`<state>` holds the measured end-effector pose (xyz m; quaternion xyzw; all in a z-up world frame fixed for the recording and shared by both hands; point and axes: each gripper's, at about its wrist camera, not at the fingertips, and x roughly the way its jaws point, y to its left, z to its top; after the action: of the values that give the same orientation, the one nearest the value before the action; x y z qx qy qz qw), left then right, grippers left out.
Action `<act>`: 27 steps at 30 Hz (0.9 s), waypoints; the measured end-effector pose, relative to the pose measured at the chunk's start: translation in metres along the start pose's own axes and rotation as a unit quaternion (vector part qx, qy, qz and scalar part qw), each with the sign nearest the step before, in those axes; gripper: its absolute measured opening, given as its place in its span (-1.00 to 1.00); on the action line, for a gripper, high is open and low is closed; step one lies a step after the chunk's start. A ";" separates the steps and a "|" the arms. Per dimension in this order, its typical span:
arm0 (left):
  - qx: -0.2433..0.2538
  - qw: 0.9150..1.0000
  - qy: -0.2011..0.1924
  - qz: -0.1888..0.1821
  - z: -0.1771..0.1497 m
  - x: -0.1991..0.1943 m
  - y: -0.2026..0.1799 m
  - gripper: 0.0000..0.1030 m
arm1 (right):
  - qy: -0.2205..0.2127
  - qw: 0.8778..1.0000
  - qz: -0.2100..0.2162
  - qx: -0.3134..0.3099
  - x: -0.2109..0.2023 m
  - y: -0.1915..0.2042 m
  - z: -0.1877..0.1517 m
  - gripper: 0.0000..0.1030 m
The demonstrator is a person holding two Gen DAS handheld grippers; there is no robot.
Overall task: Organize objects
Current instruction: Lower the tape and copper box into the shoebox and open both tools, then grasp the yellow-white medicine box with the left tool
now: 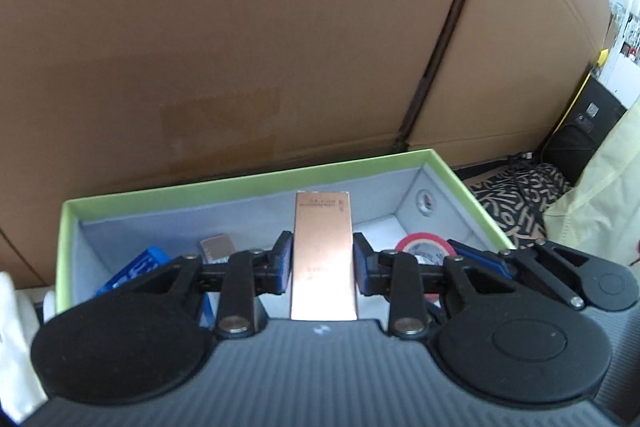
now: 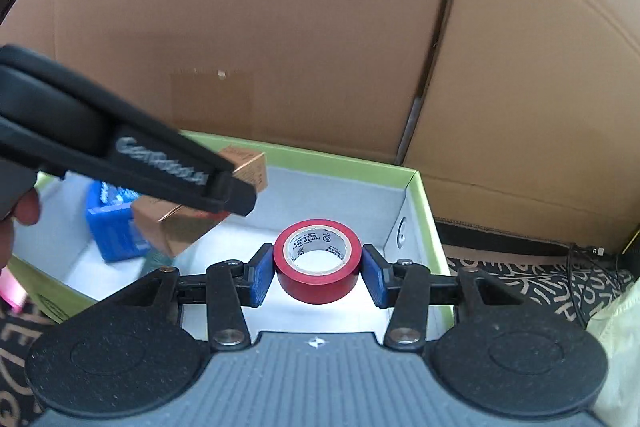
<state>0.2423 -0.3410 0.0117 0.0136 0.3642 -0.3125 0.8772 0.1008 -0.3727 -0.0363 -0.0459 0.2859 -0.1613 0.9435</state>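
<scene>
Large brown cardboard panels (image 1: pixel 248 47) stand behind a shallow green-rimmed box with a grey inside (image 1: pixel 248 181). The left hand-held gripper (image 1: pixel 322 263) clamps a slim copper-coloured carton (image 1: pixel 322 251) over the box. The right hand-held gripper (image 2: pixel 318 273) holds a roll of red tape (image 2: pixel 318 273) between its blue pads (image 2: pixel 262 277), also over the box. A blue packet (image 2: pixel 112 223) lies inside the box at the left.

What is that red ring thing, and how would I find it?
Find the shallow green-rimmed box with a pale lining, in front of the big cardboard cartons. Over its right end, the right gripper pinches a red roll of tape: the only round, hollow item there.
</scene>
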 end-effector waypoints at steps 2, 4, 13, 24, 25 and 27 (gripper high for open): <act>0.010 1.000 -0.008 -0.005 -0.001 0.004 0.001 0.38 | 0.006 1.000 0.002 0.001 0.007 -0.001 -0.001 -0.01; 0.010 1.000 -0.026 0.005 -0.002 -0.003 0.002 0.83 | 0.010 1.000 0.014 0.012 0.013 -0.005 -0.002 0.20; 0.005 0.990 -0.139 0.006 -0.025 -0.120 0.013 1.00 | -0.109 0.992 -0.007 0.068 -0.082 -0.025 -0.002 0.57; -0.024 0.983 -0.141 0.117 -0.147 -0.226 0.053 1.00 | -0.183 0.975 0.083 0.090 -0.153 0.041 -0.042 0.88; -0.039 0.982 -0.137 0.124 -0.158 -0.235 0.061 1.00 | -0.181 0.975 0.089 0.090 -0.155 0.051 -0.046 0.88; -0.067 0.981 -0.124 0.133 -0.175 -0.250 0.083 1.00 | -0.169 0.976 0.102 0.087 -0.156 0.073 -0.057 0.88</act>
<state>0.0439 -0.0956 0.0277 -0.0355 0.2680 -0.1669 0.9482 -0.0331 -0.2519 -0.0149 0.0388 0.1101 -0.0783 0.9901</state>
